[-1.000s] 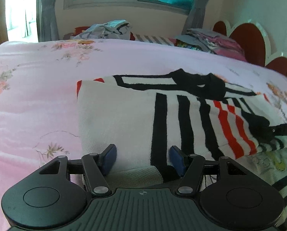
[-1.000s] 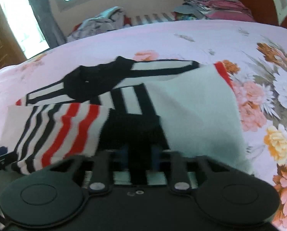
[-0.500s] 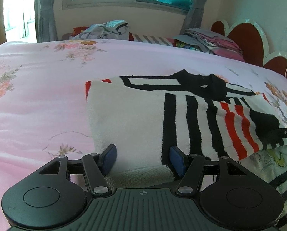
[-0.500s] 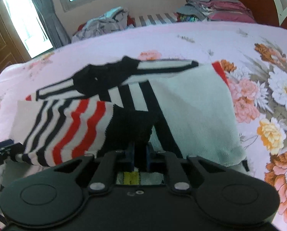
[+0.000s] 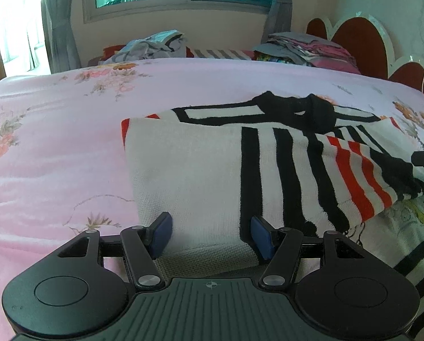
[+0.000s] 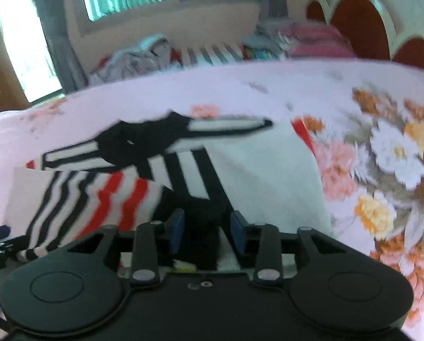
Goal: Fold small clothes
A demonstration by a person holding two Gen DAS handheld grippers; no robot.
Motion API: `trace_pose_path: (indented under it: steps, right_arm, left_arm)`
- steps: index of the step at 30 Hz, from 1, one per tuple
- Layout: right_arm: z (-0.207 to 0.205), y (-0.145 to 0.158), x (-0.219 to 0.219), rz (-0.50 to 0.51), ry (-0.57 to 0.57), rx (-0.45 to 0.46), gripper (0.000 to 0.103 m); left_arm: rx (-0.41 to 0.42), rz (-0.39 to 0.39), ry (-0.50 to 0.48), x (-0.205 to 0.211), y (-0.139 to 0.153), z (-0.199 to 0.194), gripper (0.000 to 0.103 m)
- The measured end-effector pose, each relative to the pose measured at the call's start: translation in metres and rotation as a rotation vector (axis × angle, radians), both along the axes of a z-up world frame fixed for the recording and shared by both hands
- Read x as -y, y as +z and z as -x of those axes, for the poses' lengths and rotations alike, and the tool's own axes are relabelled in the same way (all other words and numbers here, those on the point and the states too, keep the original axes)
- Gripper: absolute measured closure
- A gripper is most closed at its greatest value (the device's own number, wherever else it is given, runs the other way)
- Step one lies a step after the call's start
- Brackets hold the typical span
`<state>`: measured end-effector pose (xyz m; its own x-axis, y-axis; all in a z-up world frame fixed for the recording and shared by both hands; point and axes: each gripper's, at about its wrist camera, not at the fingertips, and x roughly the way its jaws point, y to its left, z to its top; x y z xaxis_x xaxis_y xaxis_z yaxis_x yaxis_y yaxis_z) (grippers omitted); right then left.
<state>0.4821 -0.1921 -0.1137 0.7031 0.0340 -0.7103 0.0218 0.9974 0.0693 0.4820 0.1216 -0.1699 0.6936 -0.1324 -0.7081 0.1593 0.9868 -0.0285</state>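
A striped sweater lies half folded on the pink bed.

The sweater point(image 5: 200, 170) fills the middle of the frame on the bed point(image 5: 55, 147). It looks soft, light and floppy, so an edge or corner is the best place to hold. The left gripper point(image 5: 210, 234) has wide jaws around the near hem. The right gripper point(image 6: 206, 231) has jaws apart beside the black cuff point(image 6: 202, 221).
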Motion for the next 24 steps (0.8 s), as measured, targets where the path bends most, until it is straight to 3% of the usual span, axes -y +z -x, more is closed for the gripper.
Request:
trace_pose_path:
  steps: [2, 4, 9, 10, 11, 12, 15, 19, 24]
  right_arm:
    - [-0.006, -0.011, -0.003, 0.007, 0.022, -0.051, 0.081]
    - [-0.013, -0.028, 0.000, 0.026, -0.010, -0.124, 0.080]
    - [0.002, -0.005, 0.009, -0.042, -0.045, -0.077, 0.077]
    - [0.006, -0.002, 0.010, -0.044, -0.038, -0.068, 0.074]
    - [0.011, 0.003, 0.013, -0.051, -0.033, -0.062, 0.073]
    - [0.015, 0.006, 0.016, -0.061, -0.035, -0.059, 0.073]
    - [0.027, 0.014, 0.029, -0.091, -0.025, -0.049, 0.066]
    - [0.050, 0.019, 0.048, -0.088, -0.010, -0.045, 0.040]
    - [0.097, 0.015, 0.080, -0.169, 0.019, -0.065, 0.041]
  left_arm:
    - [0.004, -0.006, -0.006, 0.000, 0.000, 0.001, 0.042]
    - [0.004, -0.009, -0.012, 0.000, -0.001, 0.002, 0.042]
    - [-0.006, -0.047, -0.028, 0.004, 0.006, 0.003, 0.040]
    - [0.002, -0.054, -0.018, 0.005, 0.009, 0.006, 0.030]
    - [0.018, -0.062, -0.004, 0.005, 0.012, 0.011, 0.008]
    - [0.036, -0.077, 0.017, 0.005, 0.015, 0.017, 0.000]
    - [0.044, -0.074, 0.040, 0.000, 0.020, 0.036, 0.000]
    - [0.036, -0.049, 0.060, -0.006, 0.023, 0.070, 0.000]
    - [-0.020, 0.018, 0.107, -0.017, 0.019, 0.125, 0.001]
